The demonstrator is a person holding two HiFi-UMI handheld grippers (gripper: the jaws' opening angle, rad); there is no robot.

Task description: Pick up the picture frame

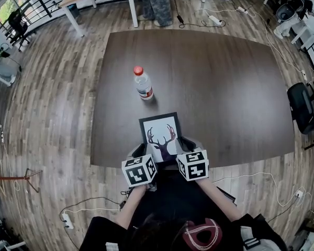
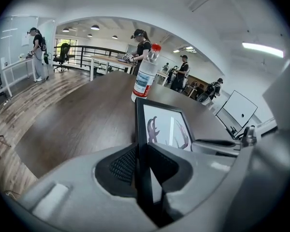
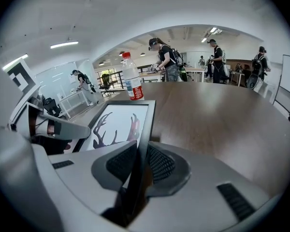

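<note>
The grasp is made and the lift, by my judgement, is only just under way: both tongs are closed on the picture frame (image 1: 160, 132), so what remains is carrying it well clear of the tabletop (image 1: 230, 93). The left tongs (image 2: 141, 170) pinch the frame's left rail, its black edge standing upright between the ribbed pads with no gap on either side. The right tongs (image 3: 137, 167) clamp the right rail the same way, narrow and pressed onto the wood. The frame sits at the middle of the tabletop's near edge, its near end between the two tongs and its far end pointing toward the middle of the tabletop, deer print facing up. It looks tilted, near end raised; whether the far end has left the tabletop I cannot tell. A water bottle (image 1: 143, 82) with a red cap stands upright beyond the frame's far end, toward the tabletop's centre, apart from it.
</note>
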